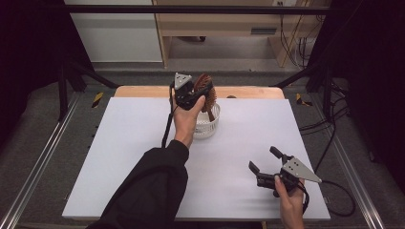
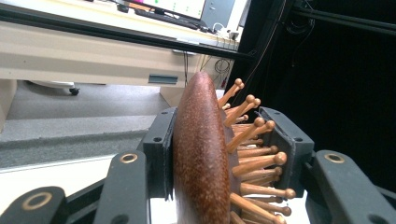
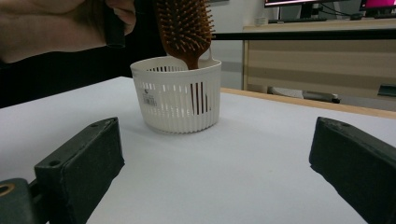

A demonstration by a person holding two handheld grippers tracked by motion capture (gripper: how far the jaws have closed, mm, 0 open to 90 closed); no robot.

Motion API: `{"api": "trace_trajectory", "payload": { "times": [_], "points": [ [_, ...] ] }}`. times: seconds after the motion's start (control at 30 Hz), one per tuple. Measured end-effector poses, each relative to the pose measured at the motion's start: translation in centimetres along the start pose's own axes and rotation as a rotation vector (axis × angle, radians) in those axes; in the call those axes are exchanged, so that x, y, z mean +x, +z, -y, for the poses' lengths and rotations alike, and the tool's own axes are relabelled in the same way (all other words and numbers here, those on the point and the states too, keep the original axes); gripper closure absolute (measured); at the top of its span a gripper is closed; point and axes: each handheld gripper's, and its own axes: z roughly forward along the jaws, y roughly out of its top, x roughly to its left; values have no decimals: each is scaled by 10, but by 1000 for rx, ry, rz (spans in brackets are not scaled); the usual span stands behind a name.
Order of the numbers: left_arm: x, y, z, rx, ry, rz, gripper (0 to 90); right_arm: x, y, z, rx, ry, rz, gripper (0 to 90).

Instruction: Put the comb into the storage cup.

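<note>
A brown wooden hairbrush [image 1: 206, 89] stands upright with its handle down inside a small white slatted basket [image 1: 208, 125] at the back middle of the table. My left gripper [image 1: 193, 91] is shut on the brush head; in the left gripper view the jaws clamp the brush's smooth back and its pin side [image 2: 205, 154]. The right gripper view shows the hairbrush [image 3: 186, 29] dipping into the basket [image 3: 177, 95]. My right gripper [image 1: 264, 160] is held low near the front right of the table, open, with nothing between its jaws.
The white table top [image 1: 119, 157] has a wooden strip [image 1: 143, 90] along its far edge. A wooden desk [image 1: 229, 24] and hanging cables [image 1: 296, 43] stand beyond the table. Black cables [image 1: 334, 124] trail over the floor at the right.
</note>
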Motion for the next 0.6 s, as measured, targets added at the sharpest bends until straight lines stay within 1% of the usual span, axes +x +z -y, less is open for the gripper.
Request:
{"api": "trace_trajectory", "payload": {
  "times": [0.43, 0.6],
  "points": [
    [-1, 1, 4, 2, 11, 4, 494, 0, 0, 0, -1, 5, 0, 30],
    [1, -2, 3, 11, 31, 11, 490, 0, 0, 0, 2, 6, -3, 29]
  ]
}}
